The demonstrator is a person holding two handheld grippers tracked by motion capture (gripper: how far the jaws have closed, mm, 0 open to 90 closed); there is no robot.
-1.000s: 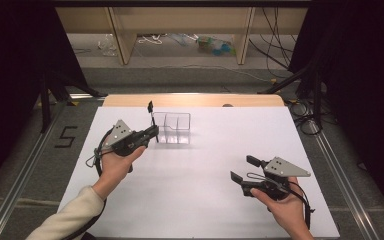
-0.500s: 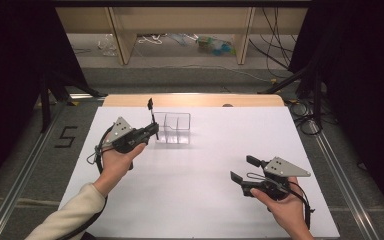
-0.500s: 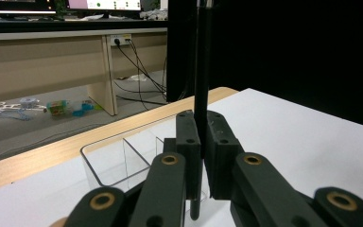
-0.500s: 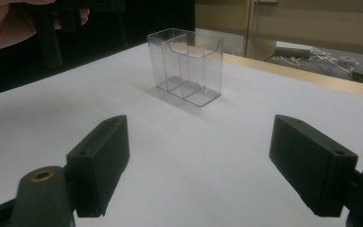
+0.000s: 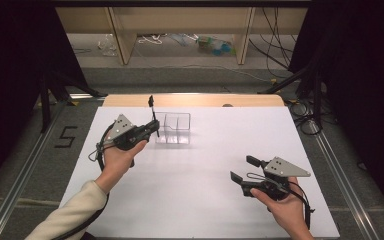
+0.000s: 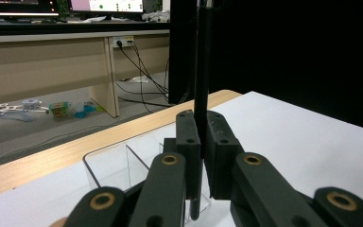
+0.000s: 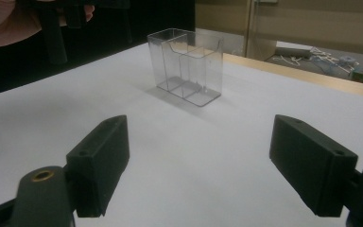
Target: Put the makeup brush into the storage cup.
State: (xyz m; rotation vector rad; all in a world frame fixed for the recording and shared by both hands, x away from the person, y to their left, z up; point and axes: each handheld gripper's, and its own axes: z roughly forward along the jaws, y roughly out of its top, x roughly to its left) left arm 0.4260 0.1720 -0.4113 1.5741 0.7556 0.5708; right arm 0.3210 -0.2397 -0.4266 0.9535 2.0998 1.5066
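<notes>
**Left gripper holds a black pen upright beside the clear organiser**

The large white rectangular table top (image 5: 190, 190) takes most of the high view, with a light wooden strip along its far edge. On it, toward 11 o'clock from the centre, stands the clear plastic organiser box with inner dividers (image 5: 176, 128); it is upright and its compartments look empty. In the right gripper view the same box (image 7: 185, 66) stands at 12 o'clock, well apart from the jaws.

The left gripper (image 5: 152, 129), black with a grey three-cornered plate, is held in the person's left hand (image 5: 117, 160) at 10 o'clock on the table, just beside the left side of the box. Its jaws are pressed together on a thin black pen-like stick (image 5: 152, 111), which stands nearly upright. In the left gripper view the stick (image 6: 201, 80) passes between the two pads, with its lower end below them, in front of the box wall.

The right gripper (image 5: 241, 171) is at 4 o'clock, in the person's right hand (image 5: 285, 207), well apart from the box. Its jaws stand wide apart with nothing between them.
</notes>
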